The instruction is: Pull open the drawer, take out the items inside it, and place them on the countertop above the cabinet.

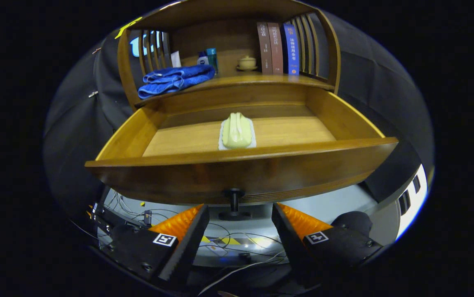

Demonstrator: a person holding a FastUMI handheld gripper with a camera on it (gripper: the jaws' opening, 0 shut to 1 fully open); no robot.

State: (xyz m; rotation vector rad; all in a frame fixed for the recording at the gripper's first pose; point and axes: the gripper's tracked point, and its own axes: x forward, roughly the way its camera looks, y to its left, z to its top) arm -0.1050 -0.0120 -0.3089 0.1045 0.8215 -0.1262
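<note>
The wooden drawer [241, 165] stands pulled out toward me, its front panel just above my fingers. Inside it, on the drawer floor, lies a pale green oblong item [237, 131] on a white pad. A dark knob [234, 203] hangs under the drawer front, right between and just ahead of my fingertips. My gripper [239, 216] is open, with a wide gap and nothing held. The countertop [253, 80] above the drawer carries a folded blue towel [175, 79].
On the countertop shelf stand three books [278, 47] at the right, a small cream lidded cup [247, 62] in the middle, and small bottles [208, 57] behind the towel. Curved slatted side walls enclose the shelf. Cables lie on the floor below.
</note>
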